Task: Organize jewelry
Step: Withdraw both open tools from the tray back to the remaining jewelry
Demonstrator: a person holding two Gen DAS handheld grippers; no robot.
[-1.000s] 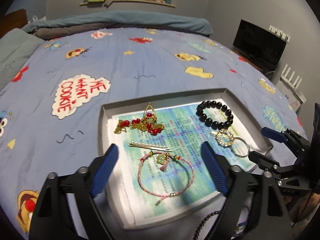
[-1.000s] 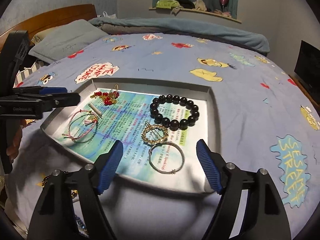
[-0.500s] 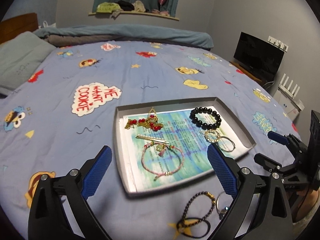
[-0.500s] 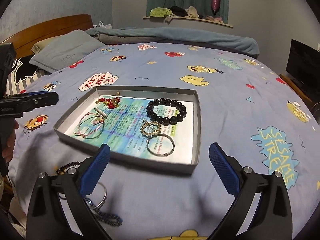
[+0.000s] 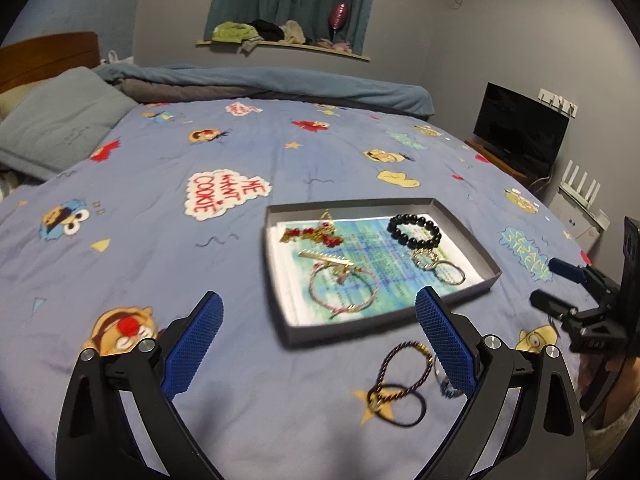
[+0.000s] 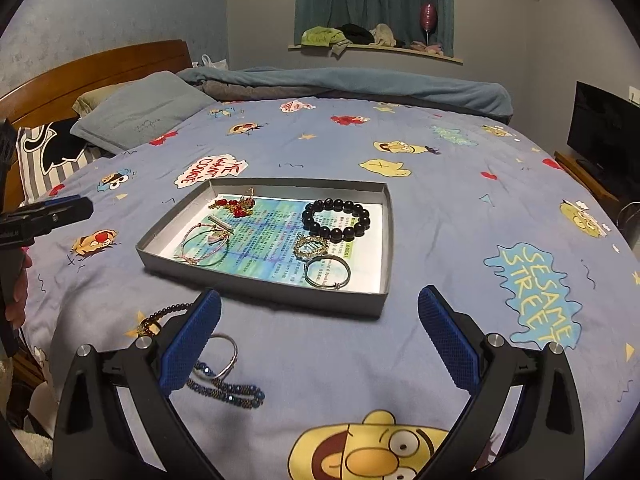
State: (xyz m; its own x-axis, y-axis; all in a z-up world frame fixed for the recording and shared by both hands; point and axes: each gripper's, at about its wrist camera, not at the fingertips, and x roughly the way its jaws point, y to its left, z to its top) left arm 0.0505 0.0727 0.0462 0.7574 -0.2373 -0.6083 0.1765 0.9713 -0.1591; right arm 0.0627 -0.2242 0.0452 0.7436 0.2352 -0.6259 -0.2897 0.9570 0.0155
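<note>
A grey tray [image 5: 280,272] [image 6: 264,292] lies on the bedspread. It holds a black bead bracelet [image 5: 414,232] [image 6: 336,220], a red-and-gold chain [image 5: 312,234], a gold hair clip [image 5: 326,258], a pink cord bracelet [image 5: 344,292], a gold ring-shaped piece [image 6: 311,247] and a silver bangle [image 6: 327,272]. In front of the tray lie a dark cord bracelet [image 5: 404,364], another silver bangle [image 6: 226,354] and a blue beaded bracelet [image 6: 228,390]. My left gripper [image 5: 318,300] and right gripper [image 6: 320,296] hover short of the tray, both open and holding nothing.
The bed carries a blue cartoon-print cover, with pillows [image 6: 144,114] and a rolled blanket [image 5: 280,88] at the far side. A black screen [image 5: 520,128] stands on a low stand to the right. A hand holds the left gripper's handle at the left edge of the right wrist view.
Both grippers have drawn back and upward from the tray, which now looks smaller and farther off. The loose bracelets in front of it have come into view. The right jaws widened.
</note>
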